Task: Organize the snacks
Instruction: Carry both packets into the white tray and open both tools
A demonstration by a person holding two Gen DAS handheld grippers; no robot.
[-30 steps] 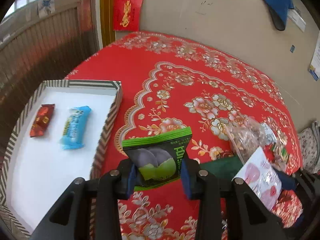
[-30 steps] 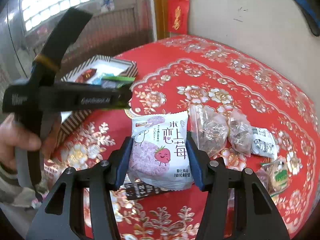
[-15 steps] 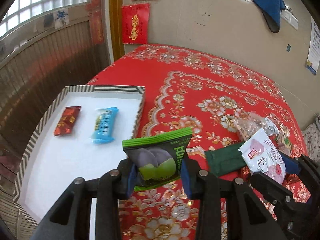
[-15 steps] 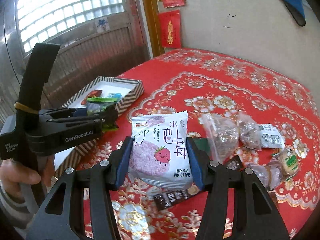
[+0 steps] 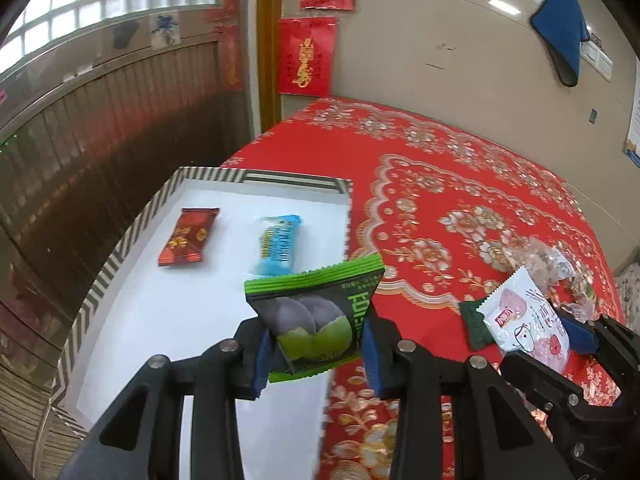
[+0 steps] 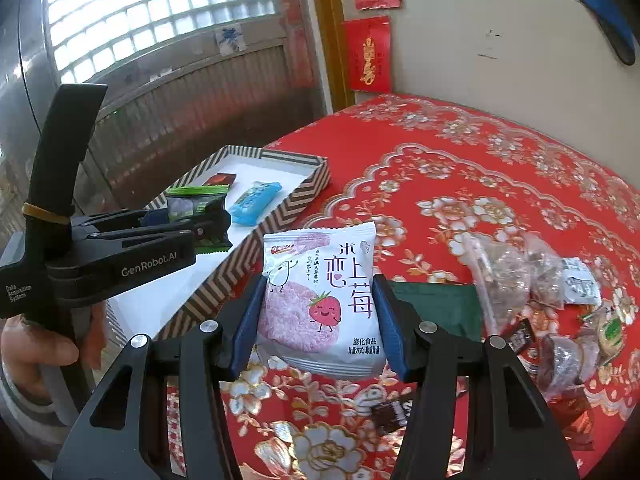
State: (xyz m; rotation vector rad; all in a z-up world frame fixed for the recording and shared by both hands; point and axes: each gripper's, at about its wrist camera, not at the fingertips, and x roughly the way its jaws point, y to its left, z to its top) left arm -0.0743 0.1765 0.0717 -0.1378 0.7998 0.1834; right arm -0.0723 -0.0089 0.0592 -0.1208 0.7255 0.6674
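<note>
My left gripper (image 5: 316, 354) is shut on a green and black snack packet (image 5: 316, 316), held in the air over the right edge of the striped tray (image 5: 120, 248). In the right wrist view that same gripper (image 6: 208, 220) hangs above the tray (image 6: 296, 200) with the green packet (image 6: 196, 200). My right gripper (image 6: 320, 324) is shut on a white strawberry rice-cracker packet (image 6: 320, 296), lifted over the red tablecloth just right of the tray. In the tray lie a red candy bar (image 5: 188, 236) and a blue wrapped bar (image 5: 276, 244).
A pile of loose snacks (image 6: 560, 304) and clear bags sits on the red floral tablecloth (image 6: 480, 184) at the right, with a dark green packet (image 6: 436, 308) beside it. A hand (image 6: 44, 344) holds the left tool. A wall and a wooden panel stand behind the table.
Both grippers have carried their packets leftward toward the tray. The green packet now hangs over the tray's right edge, and the tray looks closer in both views.
</note>
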